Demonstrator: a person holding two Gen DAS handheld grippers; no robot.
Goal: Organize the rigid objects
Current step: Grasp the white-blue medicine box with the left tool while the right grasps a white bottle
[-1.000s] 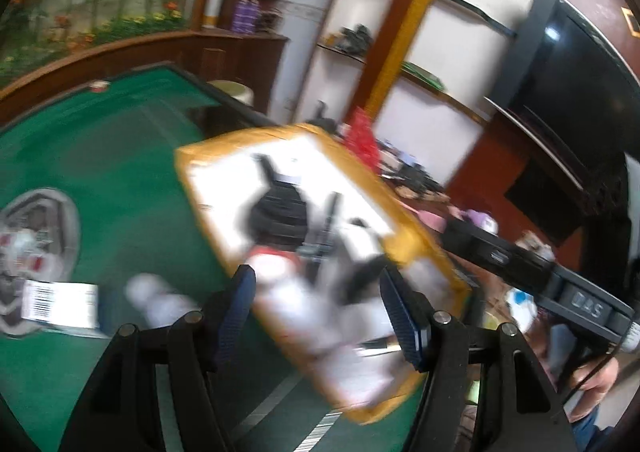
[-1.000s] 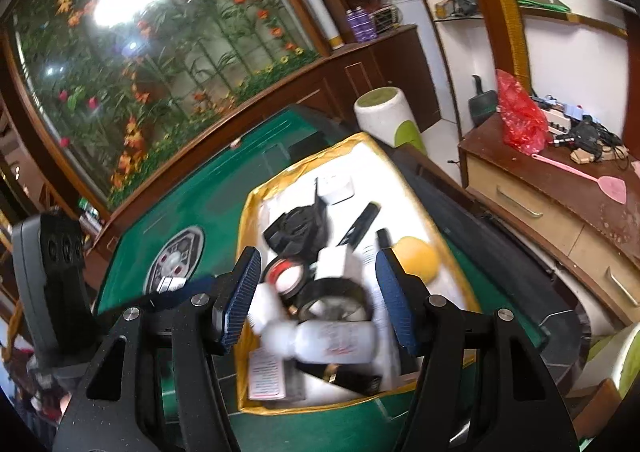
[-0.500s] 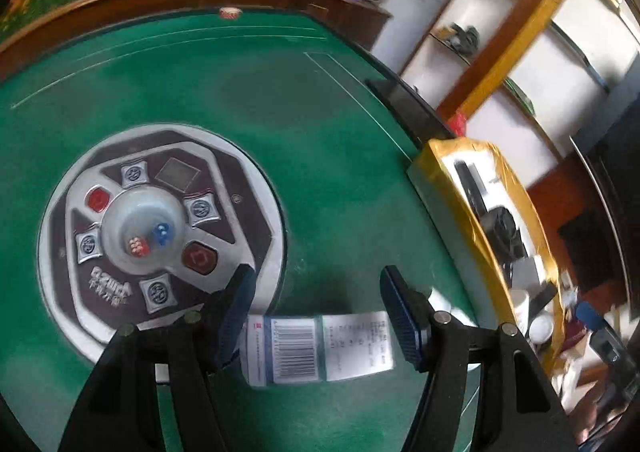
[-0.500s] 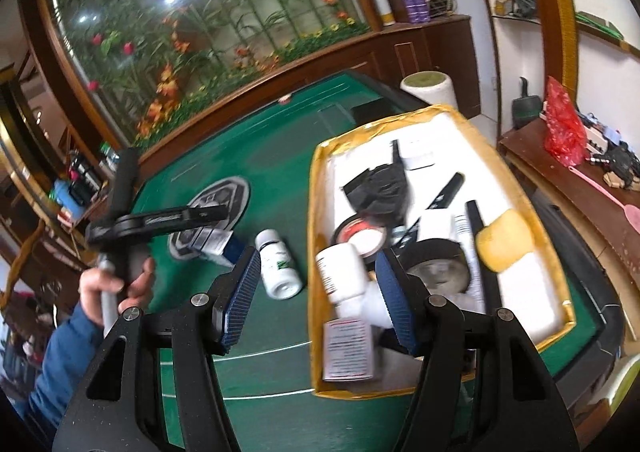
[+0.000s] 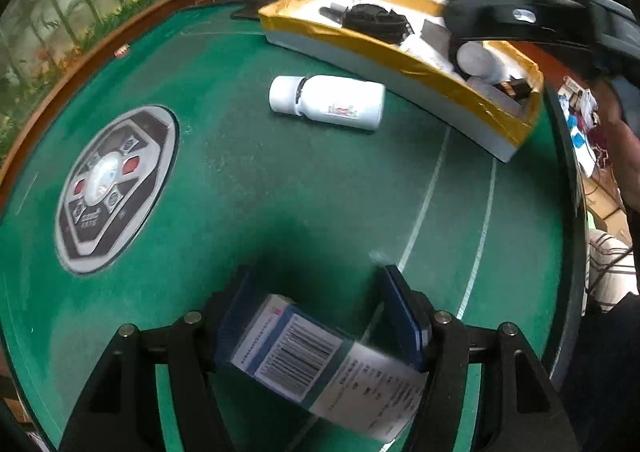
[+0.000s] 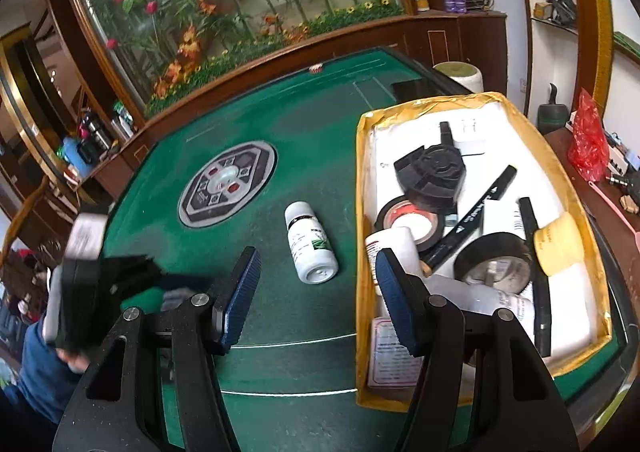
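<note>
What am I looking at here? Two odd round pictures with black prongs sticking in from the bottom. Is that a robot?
No robot: a person holds a two-finger gripper in each hand, and each carries a wide-angle camera looking along its fingers. One picture is from the left gripper, which has a small barcoded box between its blue pads. The other is from the right gripper, open and empty. Below lies a green game table with a white bottle on its side, beside a yellow-edged tray full of tape rolls, bottles and tools.
</note>
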